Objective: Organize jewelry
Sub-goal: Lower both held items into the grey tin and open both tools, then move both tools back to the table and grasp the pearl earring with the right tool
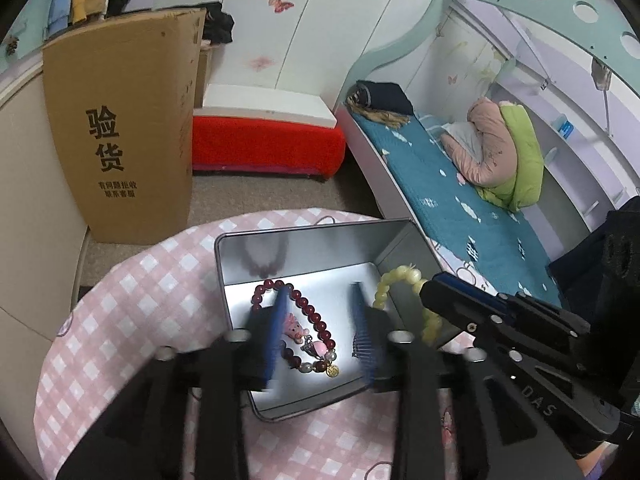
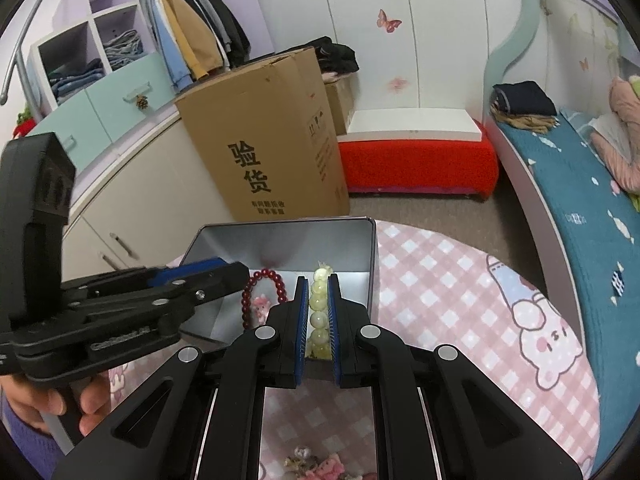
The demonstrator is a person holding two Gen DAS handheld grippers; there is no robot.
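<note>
Left wrist view: left gripper (image 1: pixel 320 328) at bottom centre, jaws wide apart, nothing between the blue pads (image 1: pixel 280 320), hanging over the open metal tin (image 1: pixel 304 244). Tin sits mid-frame on a pink check cloth (image 1: pixel 132 312). Red bead bracelet (image 1: pixel 308 312) w/ pink charm lies flat on the tin floor, between the pads and partly hidden by the left one; its reflection shows on the tin's back wall. Yellow-green bracelet (image 1: pixel 390 284) is at the tin's right wall, held up by the right gripper (image 1: pixel 430 286) coming in from the lower right; part of the loop hangs below the finger, outside/at the rim, can't tell if it touches the tin. Cardboard box (image 1: pixel 120 140) upper left, red bench (image 1: pixel 264 144) centre top, bed (image 1: pixel 460 184) right.

Right wrist view: right gripper (image 2: pixel 318 316) bottom centre, jaws nearly closed and clamped on the yellow-green bracelet (image 2: pixel 319 308); beads stacked in a line between the pads, top end poking out over the tin's right half. Tin (image 2: pixel 320 236) mid-frame on the cloth (image 2: pixel 440 280). Red bracelet (image 2: pixel 264 292) inside the tin's left part, just left of the right gripper's finger, pink charm inside the loop. Left gripper (image 2: pixel 224 276) enters from the left edge, tips over the tin's left side; from here can't tell jaw gap. Hand (image 2: pixel 60 404) on its grip at lower left. More trinkets (image 2: pixel 316 464) at bottom centre, blurred. Box (image 2: pixel 264 140) behind tin, bench (image 2: pixel 416 164) centre right, bed (image 2: pixel 580 200) far right
</note>
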